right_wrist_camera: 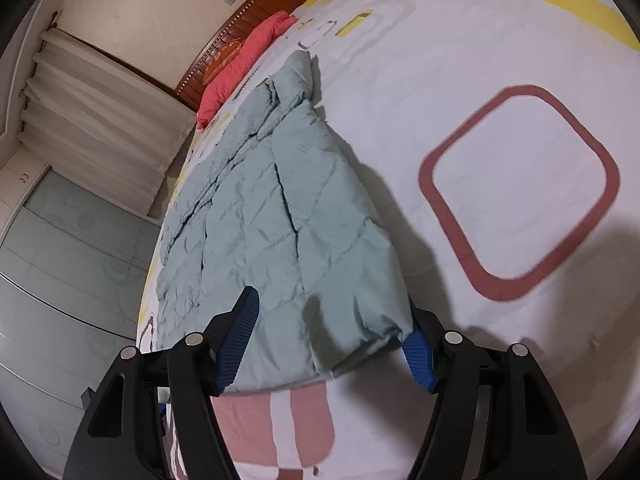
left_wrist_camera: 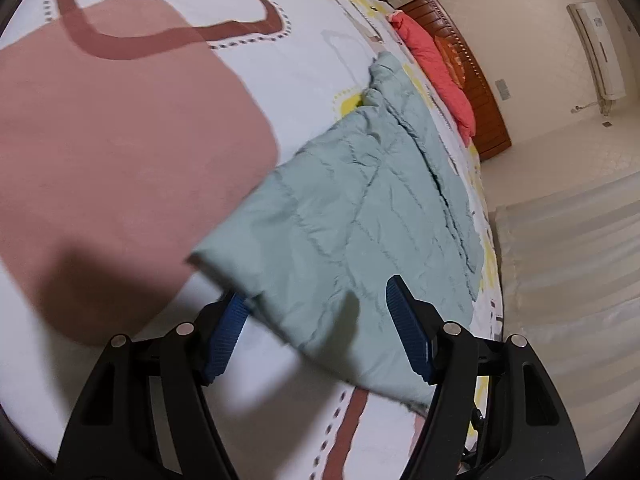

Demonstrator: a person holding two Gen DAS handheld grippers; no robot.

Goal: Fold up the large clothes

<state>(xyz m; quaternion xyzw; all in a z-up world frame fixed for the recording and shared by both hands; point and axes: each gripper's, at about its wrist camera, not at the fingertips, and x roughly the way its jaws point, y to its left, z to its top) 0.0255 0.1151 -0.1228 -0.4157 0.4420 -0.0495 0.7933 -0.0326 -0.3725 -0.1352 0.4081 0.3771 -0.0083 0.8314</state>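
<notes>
A pale green quilted jacket lies lengthwise on a patterned bed sheet, near the bed's edge. My left gripper is open, its blue-padded jaws straddling the jacket's near hem; the left pad sits partly under the cloth. In the right wrist view the same jacket stretches away toward the headboard. My right gripper is open too, jaws on either side of the near hem corner, right pad partly hidden by the cloth. Neither gripper is closed on the fabric.
A coral-red garment lies by the wooden headboard; it also shows in the right wrist view. Curtains, a pale cabinet and a wall air conditioner flank the bed.
</notes>
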